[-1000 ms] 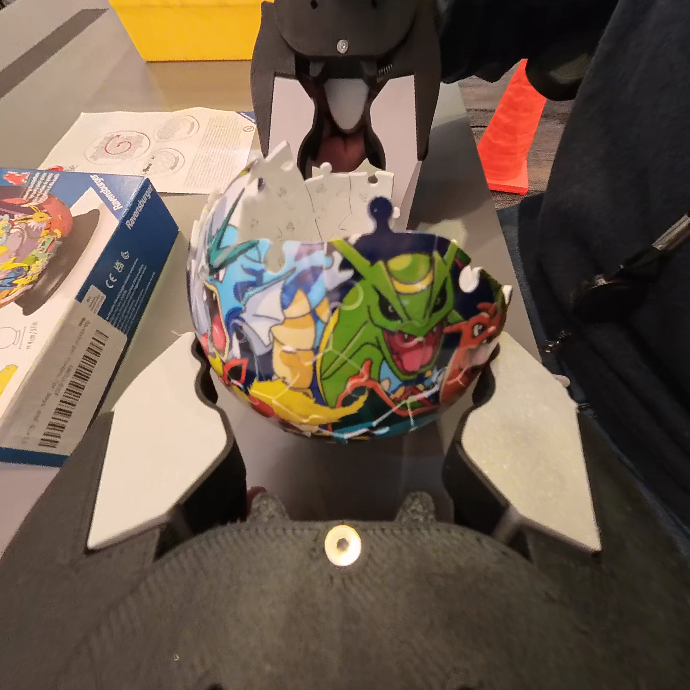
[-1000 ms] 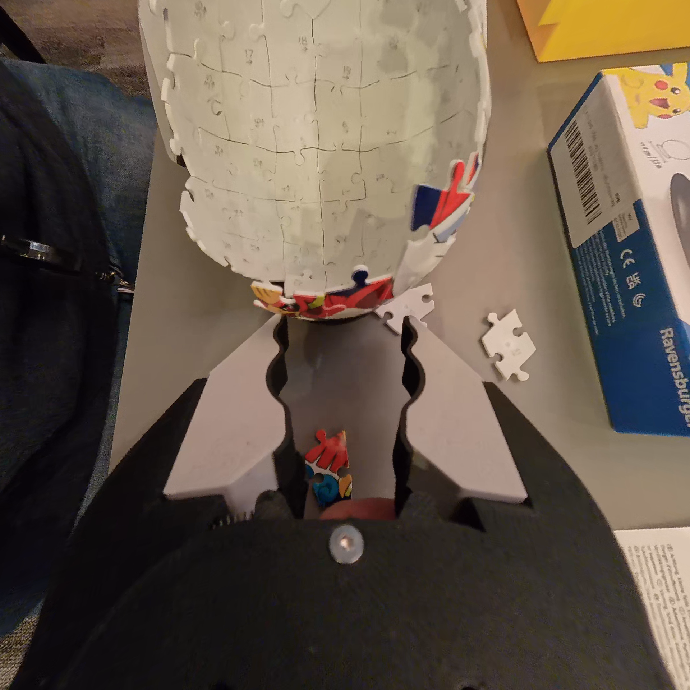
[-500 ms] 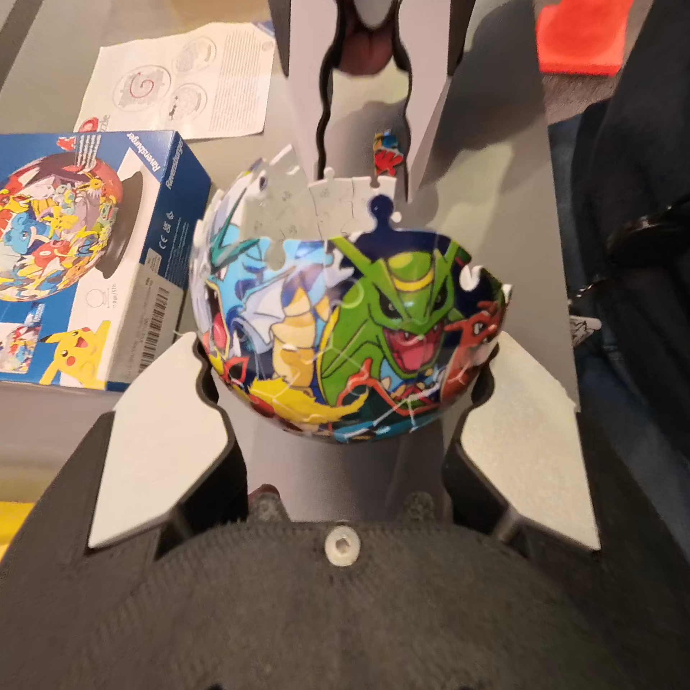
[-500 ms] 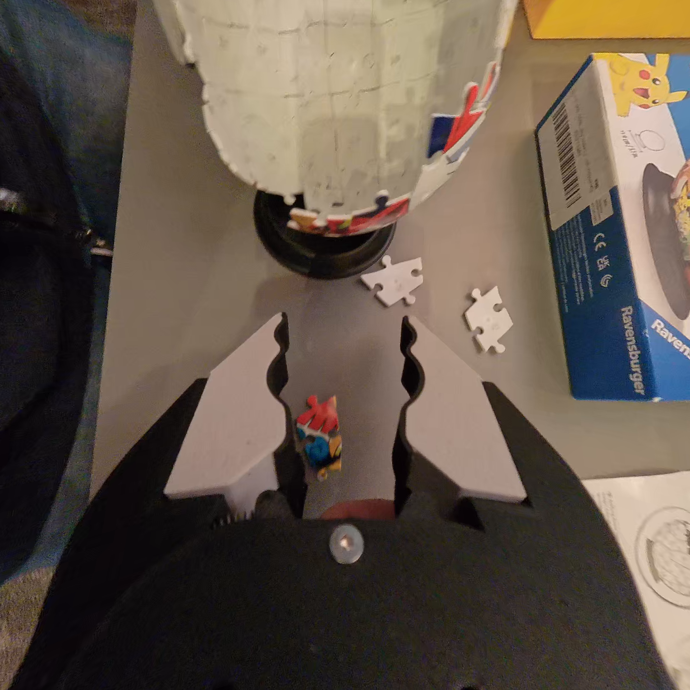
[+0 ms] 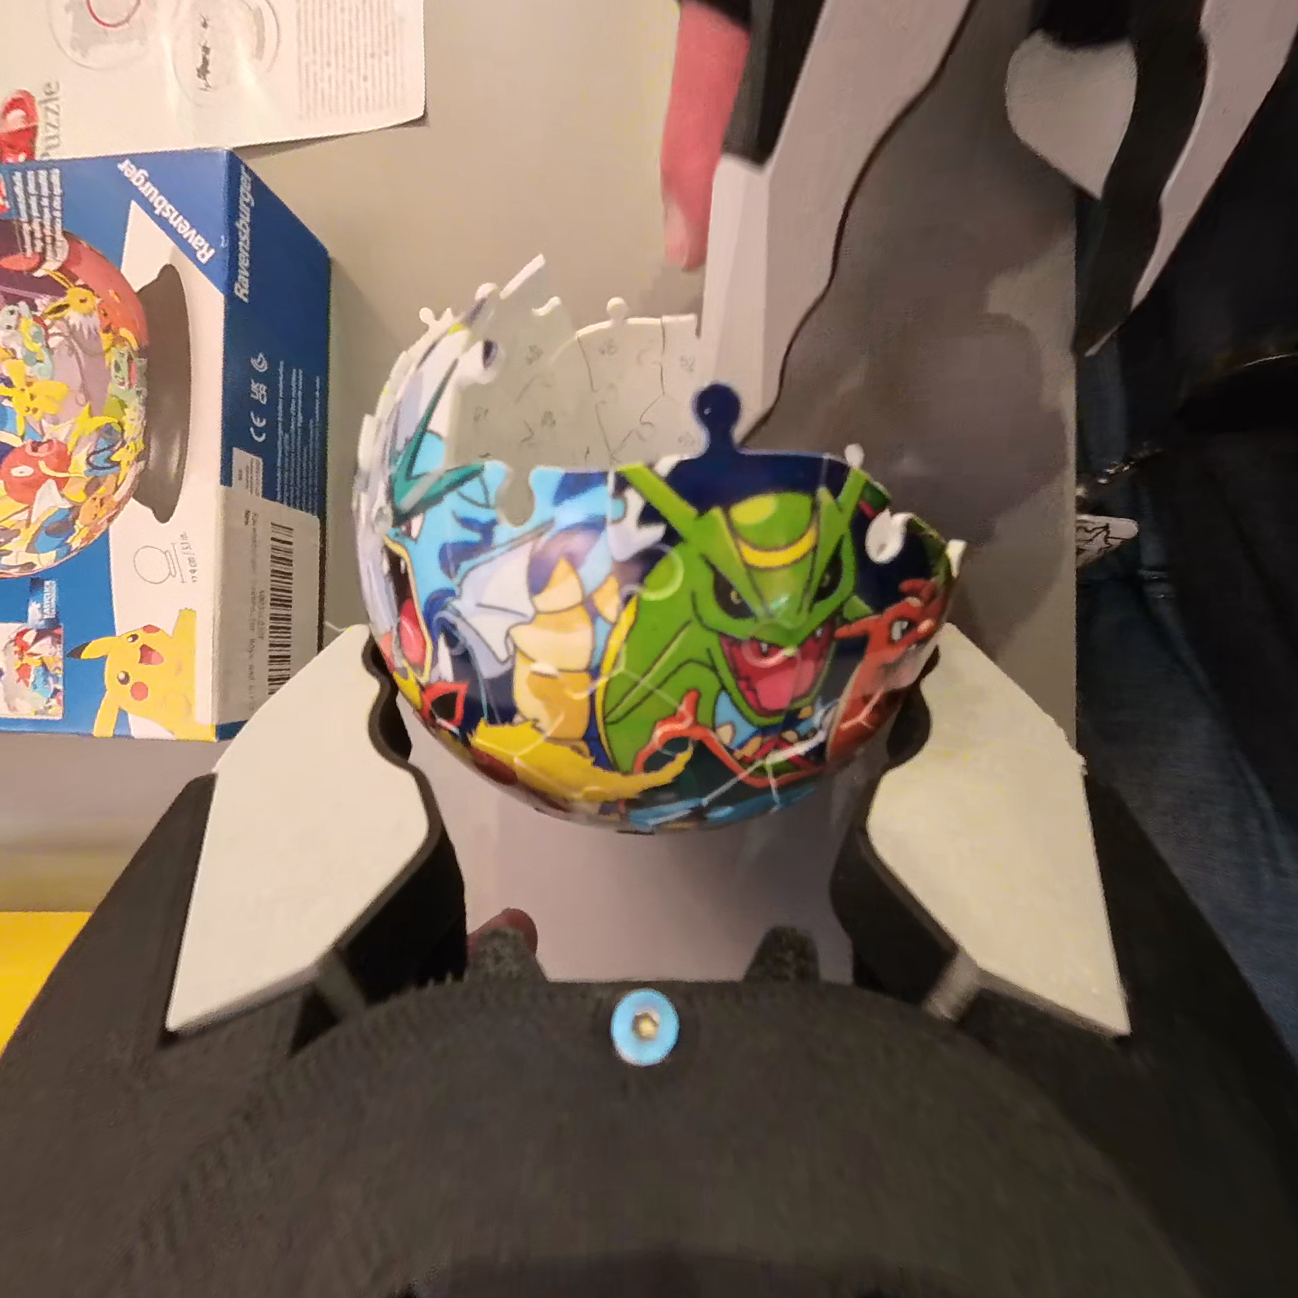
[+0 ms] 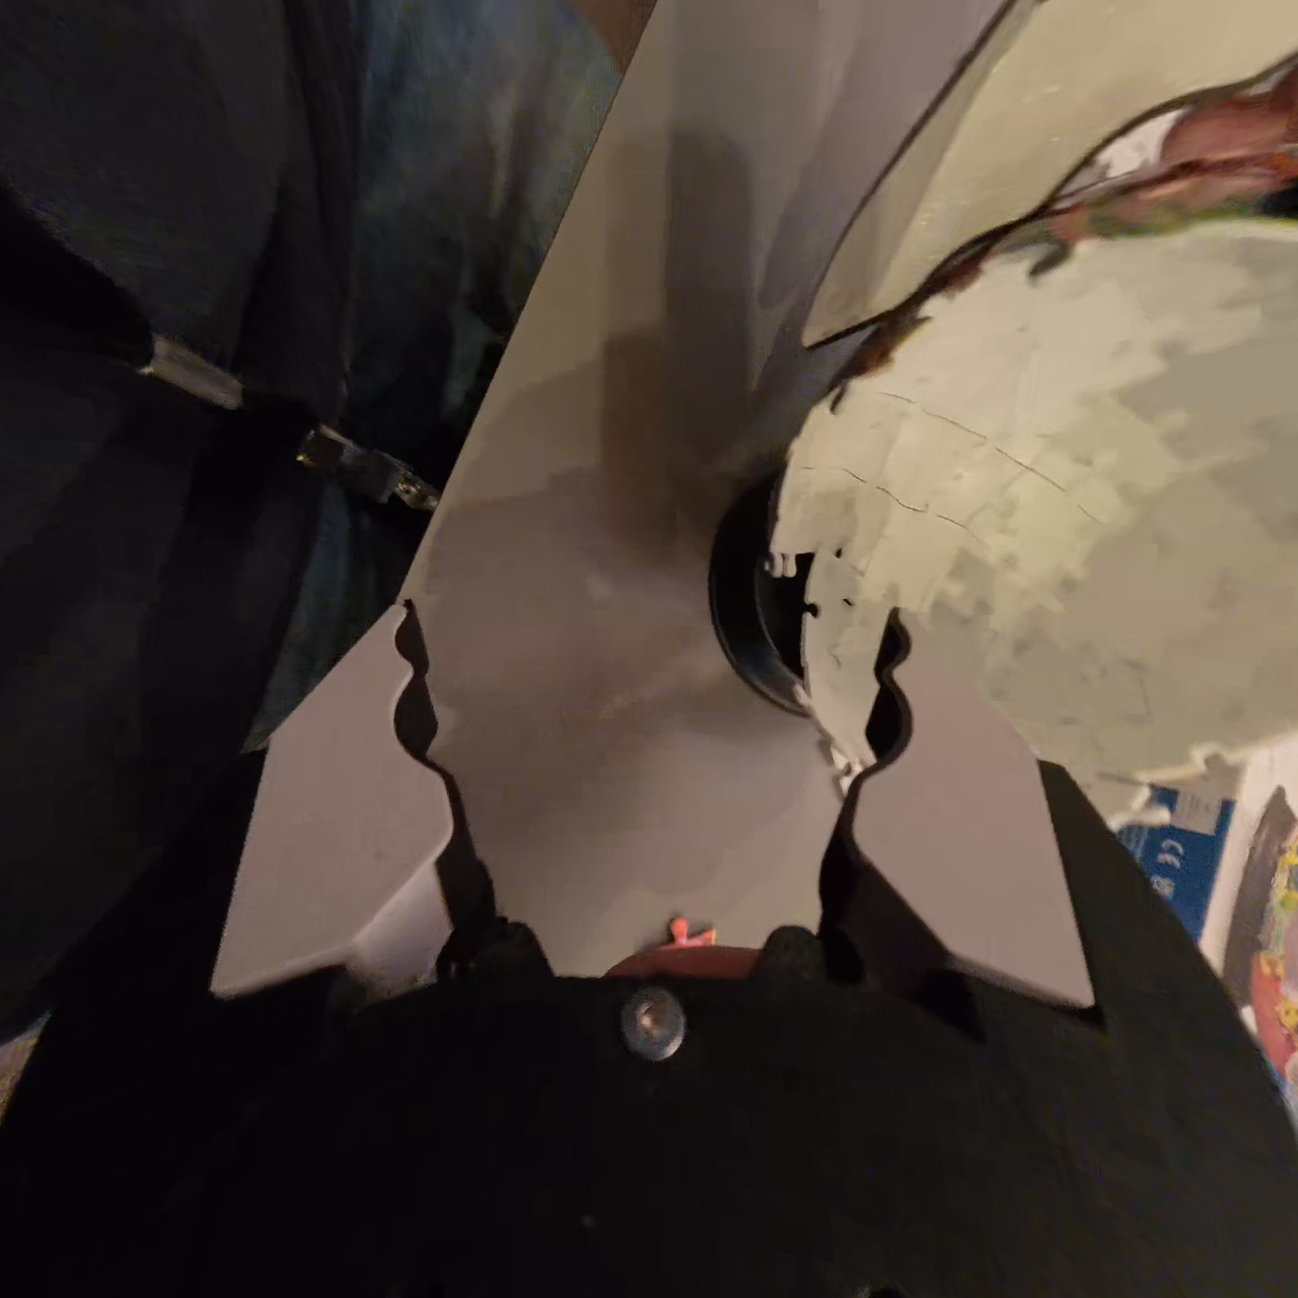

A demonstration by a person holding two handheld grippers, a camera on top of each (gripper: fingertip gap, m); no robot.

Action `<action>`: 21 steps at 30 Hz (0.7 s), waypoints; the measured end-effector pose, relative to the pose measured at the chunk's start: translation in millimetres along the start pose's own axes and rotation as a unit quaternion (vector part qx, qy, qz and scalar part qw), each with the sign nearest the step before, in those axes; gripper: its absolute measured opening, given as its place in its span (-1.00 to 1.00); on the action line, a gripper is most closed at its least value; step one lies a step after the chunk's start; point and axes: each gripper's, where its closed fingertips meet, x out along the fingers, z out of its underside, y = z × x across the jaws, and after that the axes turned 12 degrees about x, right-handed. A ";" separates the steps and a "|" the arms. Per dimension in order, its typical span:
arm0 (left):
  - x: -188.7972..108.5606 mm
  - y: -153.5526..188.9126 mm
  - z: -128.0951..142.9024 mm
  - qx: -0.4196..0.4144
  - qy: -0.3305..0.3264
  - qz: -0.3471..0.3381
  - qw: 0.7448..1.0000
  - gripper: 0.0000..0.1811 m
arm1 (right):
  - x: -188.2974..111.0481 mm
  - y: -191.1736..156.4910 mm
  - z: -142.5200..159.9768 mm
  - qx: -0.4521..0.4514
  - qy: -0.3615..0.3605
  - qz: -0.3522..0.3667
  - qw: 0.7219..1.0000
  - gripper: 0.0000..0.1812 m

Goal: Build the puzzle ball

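- While your left tool (image 5: pixel 653 674) clamps the half-built puzzle ball (image 5: pixel 653 597) above the tabletop (image 5: pixel 562 175), keep it steady.
- Your right tool (image 6: pixel 650 702) gapes empty; fetch a loose piece gently.

The right hand-held gripper (image 6: pixel 646 674) is seen with its jaws spread wide over the grey desk (image 6: pixel 604 435). At the right, the pale inner side of the half-built puzzle ball (image 6: pixel 1039 534) is shown, blurred, above a black ring stand (image 6: pixel 737 632). A small red puzzle piece (image 6: pixel 685 952) is glimpsed near the gripper's base. A blue box (image 6: pixel 1180 843) lies at the far right edge, dark clothing (image 6: pixel 175 351) at the left.
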 end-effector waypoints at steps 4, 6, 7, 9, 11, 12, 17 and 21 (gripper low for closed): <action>2.7 1.9 -3.1 0.006 -0.010 0.012 1.000 0.47 | 14.6 -1.0 4.1 -0.008 -0.035 -0.016 0.999 0.41; 3.4 3.5 -3.9 0.008 -0.012 0.020 1.000 0.47 | 16.5 -4.5 7.1 -0.004 -0.054 -0.042 0.998 0.40; 4.0 3.4 -4.3 0.007 -0.012 0.022 1.000 0.47 | 17.9 -4.3 7.9 0.000 -0.058 -0.049 0.997 0.44; 4.2 2.3 -5.7 0.006 -0.010 0.024 1.000 0.47 | 20.1 -6.0 10.3 0.005 -0.070 -0.065 0.995 0.51; 3.3 0.4 -6.3 0.005 -0.011 0.025 1.000 0.47 | 22.8 -7.2 10.3 0.005 -0.071 -0.077 0.995 0.53; 3.3 0.4 -7.0 0.007 -0.009 0.026 1.000 0.47 | 23.5 -7.8 9.4 0.004 -0.068 -0.082 0.994 0.52; 3.8 -0.1 -8.8 0.006 -0.001 0.026 1.000 0.47 | 24.4 -12.9 7.5 -0.008 -0.078 -0.099 0.992 0.51; 3.8 0.1 -9.0 0.006 0.003 0.024 1.000 0.47 | 26.6 -11.0 3.8 -0.023 -0.091 -0.087 0.992 0.61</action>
